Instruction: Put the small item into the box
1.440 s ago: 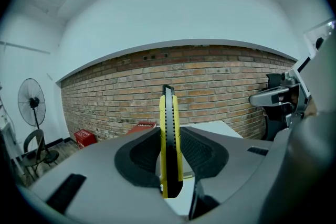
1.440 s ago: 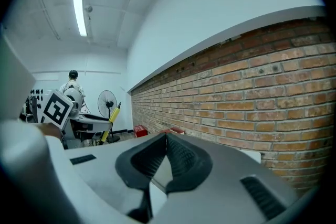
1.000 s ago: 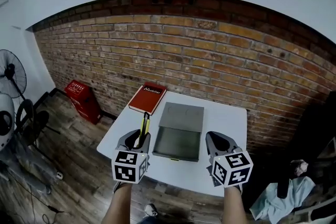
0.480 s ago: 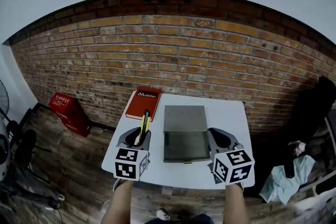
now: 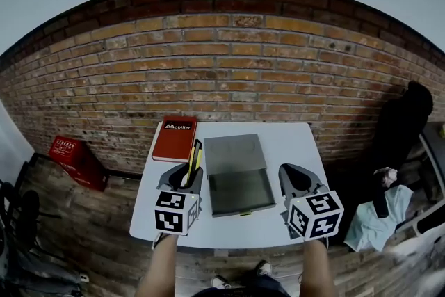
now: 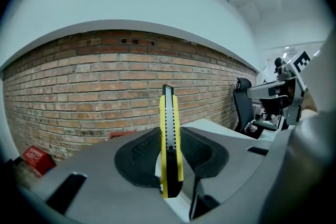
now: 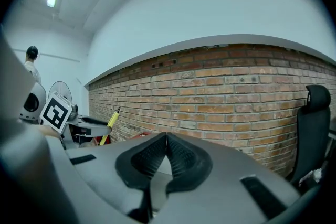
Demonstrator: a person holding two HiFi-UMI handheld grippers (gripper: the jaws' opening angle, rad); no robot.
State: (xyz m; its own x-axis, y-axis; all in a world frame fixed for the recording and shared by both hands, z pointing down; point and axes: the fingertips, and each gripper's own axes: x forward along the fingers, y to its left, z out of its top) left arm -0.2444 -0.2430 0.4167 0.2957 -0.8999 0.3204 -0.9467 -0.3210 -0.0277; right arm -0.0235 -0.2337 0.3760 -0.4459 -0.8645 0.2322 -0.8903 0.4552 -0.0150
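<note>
A yellow and black utility knife (image 5: 193,161) stands upright between the pads of my left gripper (image 5: 186,176), which is shut on it. In the left gripper view the knife (image 6: 168,128) rises well above the left gripper (image 6: 169,140). An open grey box (image 5: 240,190) lies on the white table (image 5: 292,142), its lid folded back toward the wall and its inside bare. The left gripper hangs just left of the box. Just right of the box, my right gripper (image 5: 297,177) is shut, pads touching with nothing between them (image 7: 166,140).
A red book (image 5: 174,139) lies at the table's far left corner, beyond the left gripper. A brick wall runs behind the table. On the floor to the left sits a red crate (image 5: 69,153); a black chair (image 5: 407,122) and a cloth (image 5: 379,215) are to the right.
The head view has swung, so the table now sits centred and square and the fan at the left is gone. Both grippers still flank the box; the knife stays held.
</note>
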